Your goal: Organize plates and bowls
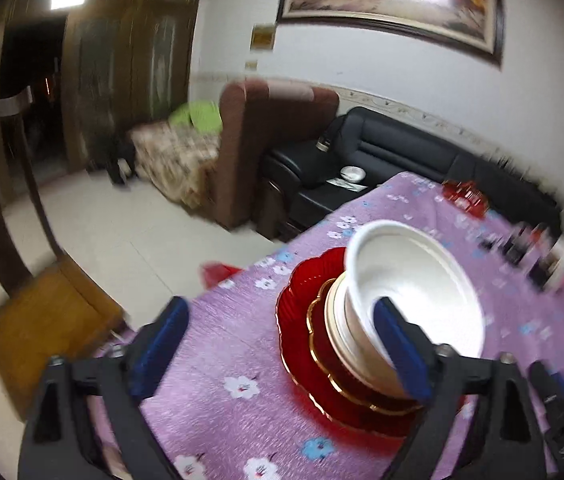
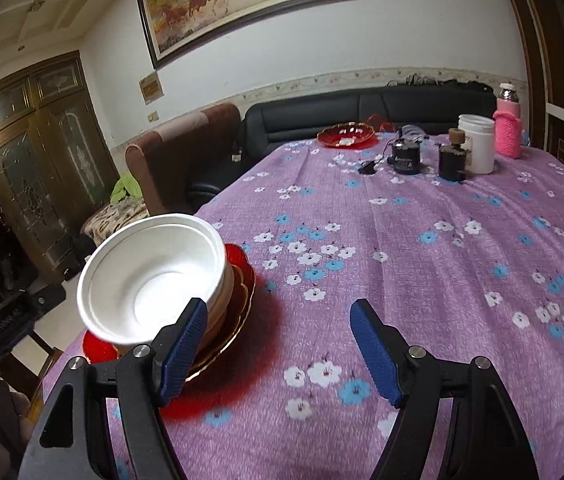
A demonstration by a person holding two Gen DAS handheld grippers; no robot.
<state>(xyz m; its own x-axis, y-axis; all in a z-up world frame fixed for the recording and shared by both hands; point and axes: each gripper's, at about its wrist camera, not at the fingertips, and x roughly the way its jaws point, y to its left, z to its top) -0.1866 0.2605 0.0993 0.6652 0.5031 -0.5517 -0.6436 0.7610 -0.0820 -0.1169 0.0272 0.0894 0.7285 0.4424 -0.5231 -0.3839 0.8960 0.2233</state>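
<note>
The white bowl [image 1: 414, 300] tops a stack of red plates [image 1: 322, 344] just ahead of both wide-open, empty grippers (left [image 1: 282, 344], right [image 2: 277, 348]). Probably light, slippery, breakable: grip its rim.

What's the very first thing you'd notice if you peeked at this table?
Probably the big white bowl, sitting on top of a stack of red plates at the table's near left edge. Next, the purple flowered tablecloth covering everything, and far across it another red dish beside a fuzzy pink bottle.
</note>
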